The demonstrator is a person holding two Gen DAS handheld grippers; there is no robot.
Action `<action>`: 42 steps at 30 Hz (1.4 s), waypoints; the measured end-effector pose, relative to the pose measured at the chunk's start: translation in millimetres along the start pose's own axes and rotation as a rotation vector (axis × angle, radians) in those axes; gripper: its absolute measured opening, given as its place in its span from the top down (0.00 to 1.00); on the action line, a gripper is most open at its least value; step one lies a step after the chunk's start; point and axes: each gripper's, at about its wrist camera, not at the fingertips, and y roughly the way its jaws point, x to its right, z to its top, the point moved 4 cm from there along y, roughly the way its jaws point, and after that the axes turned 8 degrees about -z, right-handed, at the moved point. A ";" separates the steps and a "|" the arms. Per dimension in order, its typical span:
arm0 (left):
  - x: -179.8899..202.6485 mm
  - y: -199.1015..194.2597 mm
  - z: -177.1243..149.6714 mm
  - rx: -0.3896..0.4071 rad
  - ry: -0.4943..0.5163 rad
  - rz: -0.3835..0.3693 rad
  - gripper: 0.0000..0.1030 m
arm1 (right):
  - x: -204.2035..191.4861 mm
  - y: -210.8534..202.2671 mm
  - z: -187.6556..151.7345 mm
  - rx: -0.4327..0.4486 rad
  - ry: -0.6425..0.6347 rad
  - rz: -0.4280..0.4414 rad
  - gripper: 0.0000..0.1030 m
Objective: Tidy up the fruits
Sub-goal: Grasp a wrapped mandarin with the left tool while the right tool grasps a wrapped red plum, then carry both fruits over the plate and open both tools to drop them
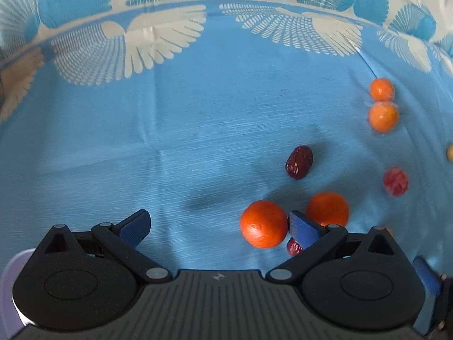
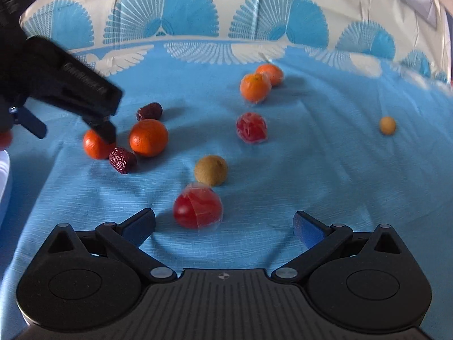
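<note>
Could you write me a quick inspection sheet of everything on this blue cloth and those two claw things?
Surface: blue tablecloth with white fan pattern, lightly wrinkled.
Job's things: four oranges, two bare, two in clear wrap; two red dates; two wrapped red fruits; a tan round fruit and a smaller one.
Clutter: nothing seen.
Grippers: left gripper open, over the near oranges; right gripper open, in front of the nearest red fruit.
Cables: nothing seen.
Surroundings: pale object at the left edge, unclear.
</note>
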 end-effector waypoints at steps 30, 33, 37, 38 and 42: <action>-35.1 -227.8 -107.1 0.167 -0.125 -0.035 0.64 | 3.8 -145.9 10.5 0.011 0.058 0.257 0.67; -53.6 -268.3 -145.6 0.186 -0.161 0.011 0.64 | -10.8 -194.8 8.0 0.039 0.032 0.319 0.67; -78.4 -311.6 -194.2 0.207 -0.227 0.007 0.64 | -30.4 -248.7 3.6 0.071 -0.020 0.395 0.67; -83.3 -319.4 -204.9 0.209 -0.237 0.008 0.64 | -36.2 -260.9 2.5 0.074 -0.030 0.412 0.67; -93.4 -338.6 -238.1 0.226 -0.288 -0.014 0.64 | -54.3 -303.7 -0.8 0.118 -0.063 0.474 0.66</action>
